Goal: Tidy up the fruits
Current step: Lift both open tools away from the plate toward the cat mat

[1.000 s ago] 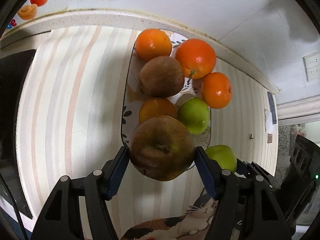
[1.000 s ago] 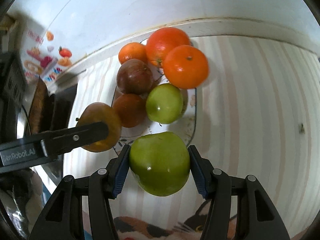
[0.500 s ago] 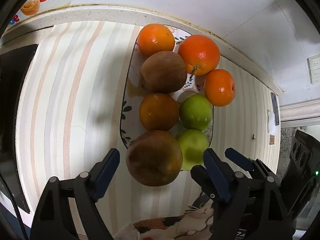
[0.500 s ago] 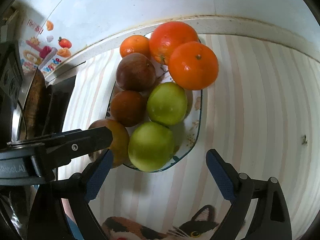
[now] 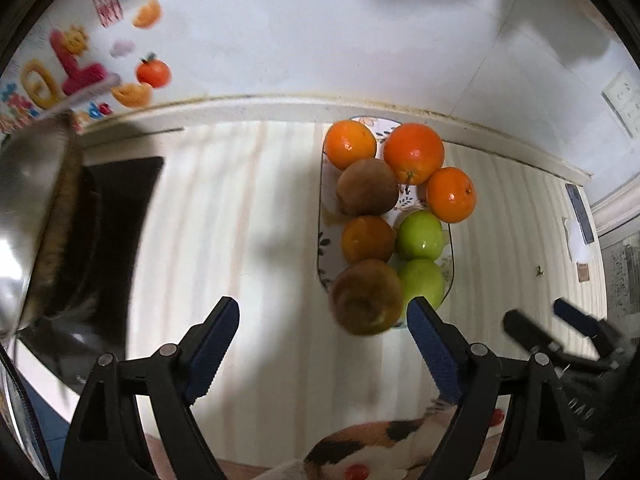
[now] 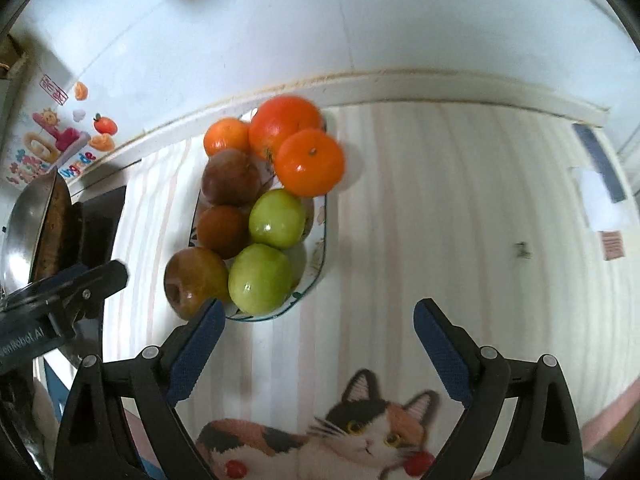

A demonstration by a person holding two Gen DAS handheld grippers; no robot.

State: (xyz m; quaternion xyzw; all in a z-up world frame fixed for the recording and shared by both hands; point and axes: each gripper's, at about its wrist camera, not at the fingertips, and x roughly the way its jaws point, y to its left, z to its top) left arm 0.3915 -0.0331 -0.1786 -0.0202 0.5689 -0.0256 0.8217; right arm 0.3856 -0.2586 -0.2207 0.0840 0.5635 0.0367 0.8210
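A pale striped cloth [image 6: 440,208] covers the bench, its bands running from the near edge to the far wall, and a printed calico cat [image 6: 352,428] lies across its near end. The far wall [image 5: 320,28] is white and glossy, meeting the bench along a cream ledge [image 6: 460,84] with a grimy seam, and colourful fruit-and-letter stickers [image 5: 80,68] cluster on its far left. On the left a steel wok [image 5: 24,216] sits tilted over a black stove [image 5: 116,216], while a white wall socket [image 5: 624,96] shows on the far right.
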